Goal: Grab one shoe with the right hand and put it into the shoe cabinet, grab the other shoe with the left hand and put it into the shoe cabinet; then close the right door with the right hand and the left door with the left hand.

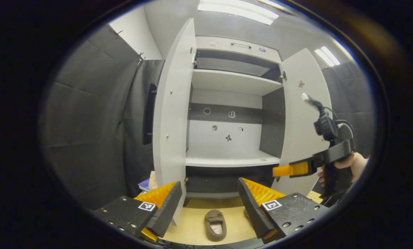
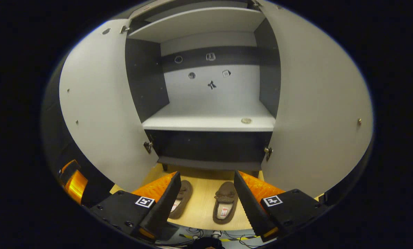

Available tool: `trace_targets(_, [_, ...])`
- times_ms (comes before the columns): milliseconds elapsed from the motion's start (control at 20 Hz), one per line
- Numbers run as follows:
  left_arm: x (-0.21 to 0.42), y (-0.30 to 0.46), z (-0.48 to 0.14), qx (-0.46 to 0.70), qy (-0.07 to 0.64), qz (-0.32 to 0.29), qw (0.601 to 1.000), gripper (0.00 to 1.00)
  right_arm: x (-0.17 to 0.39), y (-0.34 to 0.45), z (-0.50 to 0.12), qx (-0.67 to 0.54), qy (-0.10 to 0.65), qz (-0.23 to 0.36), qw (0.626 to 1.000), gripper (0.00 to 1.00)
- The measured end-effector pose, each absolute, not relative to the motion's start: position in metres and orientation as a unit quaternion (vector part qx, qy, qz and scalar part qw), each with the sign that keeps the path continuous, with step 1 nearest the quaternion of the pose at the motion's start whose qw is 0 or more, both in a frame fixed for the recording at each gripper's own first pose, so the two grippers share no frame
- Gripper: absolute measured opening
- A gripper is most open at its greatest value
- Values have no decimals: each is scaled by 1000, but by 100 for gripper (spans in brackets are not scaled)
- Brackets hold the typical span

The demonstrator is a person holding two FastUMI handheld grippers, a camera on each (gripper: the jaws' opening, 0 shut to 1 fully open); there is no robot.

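1. Shoe cabinet (image 2: 209, 121): it stands at the far side of the scene with both doors swung wide. The left door (image 2: 99, 114) and the right door (image 2: 317, 114) flare outward, leaving the middle shelf (image 2: 206, 122) fully exposed. Judgement: the doors are set open so each shoe can be passed in without obstruction.

2. Shoes: two brown slippers lie on the wooden floor (image 2: 203, 207) just in front of the cabinet base, toes toward the cabinet. In the right gripper view, the right shoe (image 2: 224, 202) lies between that gripper's fingers, and the left shoe (image 2: 180, 199) is partly hidden behind its left finger. Neither shoe is on a shelf; no placement has been made.

3. Right gripper (image 2: 206, 204): fingers spread wide, holding nothing. It sits above and on the near side of the shoes. Judgement: the wide opening and the line over the right shoe suit a descent onto it, which the task assigns to this hand first.

4. Left gripper (image 1: 209, 204): fingers likewise wide apart and empty. One shoe (image 1: 215, 224) lies on the floor between them. In this view the right gripper (image 1: 291, 170) appears at the right, held by a hand (image 1: 348, 166), in front of the right door.

5. Task state, as judged: first grasp pending; both doors remain to be closed afterwards.
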State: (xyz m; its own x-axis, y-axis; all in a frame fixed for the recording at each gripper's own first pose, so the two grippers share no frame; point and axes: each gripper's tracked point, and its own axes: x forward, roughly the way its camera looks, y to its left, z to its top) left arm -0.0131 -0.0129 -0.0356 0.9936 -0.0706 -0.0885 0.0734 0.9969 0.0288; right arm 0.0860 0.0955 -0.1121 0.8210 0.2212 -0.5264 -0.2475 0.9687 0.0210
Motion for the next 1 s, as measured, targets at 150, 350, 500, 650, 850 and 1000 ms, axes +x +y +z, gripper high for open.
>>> trace_targets(150, [-2, -19, -50, 19, 63, -39, 997, 94, 88, 98, -167, -34, 334, 135, 932, 98])
trace_targets(350, [14, -33, -64, 33, 84, -46, 995, 94, 87, 92, -233, -47, 395, 151, 905, 98])
trace_targets(500, [26, -43, -70, 35, 92, -41, 994, 95, 86, 93, -279, -26, 439, 159, 884, 98])
trace_targets(650, [37, -52, -84, 29, 110, -37, 993, 95, 93, 93, -319, -17, 471, 161, 867, 93])
trace_targets(850, [49, -61, -100, 38, 132, -34, 990, 95, 118, 91, -364, -51, 468, 159, 868, 98])
trace_targets(1000, [57, -63, -107, 55, 127, -26, 990, 95, 133, 87, -396, -106, 457, 154, 870, 98])
